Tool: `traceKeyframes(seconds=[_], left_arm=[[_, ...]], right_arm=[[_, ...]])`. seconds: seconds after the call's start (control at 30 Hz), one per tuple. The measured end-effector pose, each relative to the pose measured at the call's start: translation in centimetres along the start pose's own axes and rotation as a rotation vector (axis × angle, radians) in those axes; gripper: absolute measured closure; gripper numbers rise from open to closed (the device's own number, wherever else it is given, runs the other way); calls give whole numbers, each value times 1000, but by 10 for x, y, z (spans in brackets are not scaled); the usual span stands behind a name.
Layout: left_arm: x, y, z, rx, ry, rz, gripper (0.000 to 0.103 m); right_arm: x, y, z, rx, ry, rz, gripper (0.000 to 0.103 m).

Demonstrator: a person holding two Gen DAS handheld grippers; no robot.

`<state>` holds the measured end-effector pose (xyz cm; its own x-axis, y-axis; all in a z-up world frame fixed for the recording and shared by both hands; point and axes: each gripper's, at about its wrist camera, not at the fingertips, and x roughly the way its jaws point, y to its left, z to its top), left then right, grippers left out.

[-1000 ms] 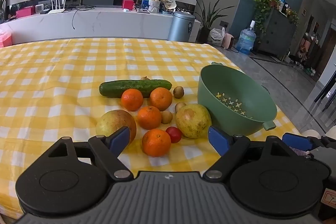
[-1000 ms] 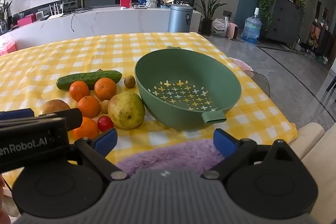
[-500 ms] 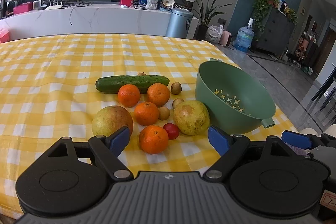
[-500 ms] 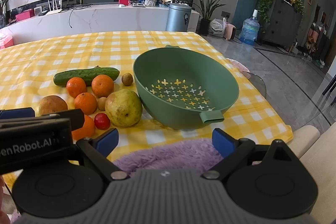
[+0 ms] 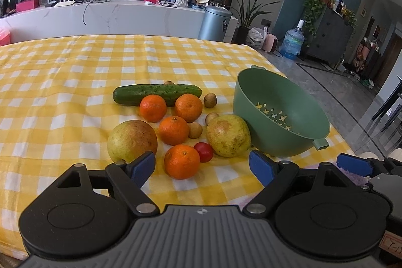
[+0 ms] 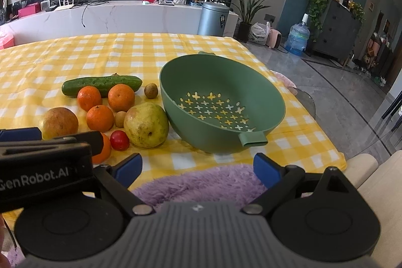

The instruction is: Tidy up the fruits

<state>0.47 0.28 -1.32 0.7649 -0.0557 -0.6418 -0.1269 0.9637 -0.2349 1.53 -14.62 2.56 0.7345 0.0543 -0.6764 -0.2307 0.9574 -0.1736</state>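
Note:
On the yellow checked tablecloth (image 5: 62,97) lie a cucumber (image 5: 155,93), several oranges, the nearest orange (image 5: 182,162), two yellow-green pears (image 5: 228,135) (image 5: 132,141), a small red tomato (image 5: 204,152) and a few small brown fruits. An empty green colander bowl (image 6: 221,102) stands tilted to their right. My left gripper (image 5: 201,168) is open, just short of the nearest orange. My right gripper (image 6: 198,167) is open near the table's front edge, in front of the bowl, holding nothing.
A purple fluffy cushion (image 6: 201,182) lies under the right gripper at the table edge. The left gripper's body (image 6: 42,162) blocks the lower left of the right wrist view. A beige chair edge (image 6: 371,182) is at right. Beyond the table are a white counter and a grey bin (image 5: 216,23).
Both grippers have edged slightly forward and higher, so the fruit and bowl sit a little lower in view. Nothing was grasped; both stay open.

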Motion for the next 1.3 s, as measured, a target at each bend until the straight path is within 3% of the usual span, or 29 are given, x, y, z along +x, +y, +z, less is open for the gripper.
traceKeyframes(seconds=[1.3], left_arm=[[2,1,-1,-12,-2,-9,4]], right_arm=[[3,-1,0,5,8,13,11]])
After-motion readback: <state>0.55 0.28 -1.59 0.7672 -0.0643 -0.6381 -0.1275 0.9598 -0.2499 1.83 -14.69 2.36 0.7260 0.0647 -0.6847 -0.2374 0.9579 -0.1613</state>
